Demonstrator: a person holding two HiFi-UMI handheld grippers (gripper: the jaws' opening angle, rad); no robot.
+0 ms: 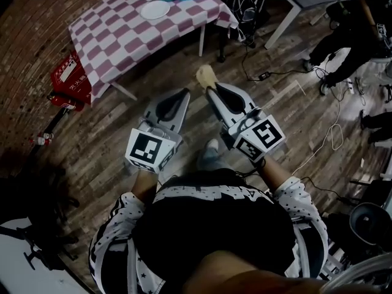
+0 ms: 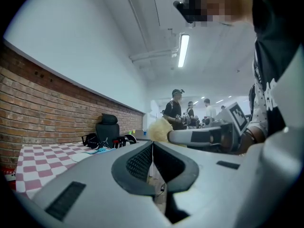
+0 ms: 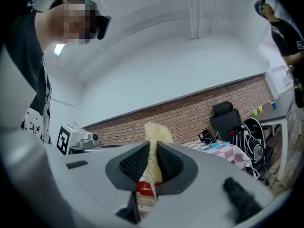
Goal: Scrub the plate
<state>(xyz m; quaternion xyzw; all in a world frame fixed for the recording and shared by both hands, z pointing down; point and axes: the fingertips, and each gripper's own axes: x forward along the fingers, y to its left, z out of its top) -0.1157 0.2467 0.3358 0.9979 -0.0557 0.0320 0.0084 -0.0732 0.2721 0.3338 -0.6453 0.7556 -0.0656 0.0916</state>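
A white plate [image 1: 156,9] lies on the table with the pink-and-white checked cloth [image 1: 116,35], far ahead of both grippers. My right gripper [image 1: 211,89] is shut on a pale yellow scrub sponge [image 1: 206,75], whose fluffy top pokes out past the fingertips. In the right gripper view the sponge [image 3: 153,148] is pinched between the dark pads. My left gripper [image 1: 184,92] is held beside it over the wooden floor, jaws shut with nothing in them. The left gripper view shows the plate [image 2: 80,156] low on the table and the sponge [image 2: 159,129] to the right.
Red boxes [image 1: 70,78] sit on the floor left of the table. Cables [image 1: 331,136] run over the planks at right, where people [image 1: 355,29] stand near a grey desk. A black office chair [image 3: 227,118] and bags stand behind the table, by the brick wall [image 2: 52,113].
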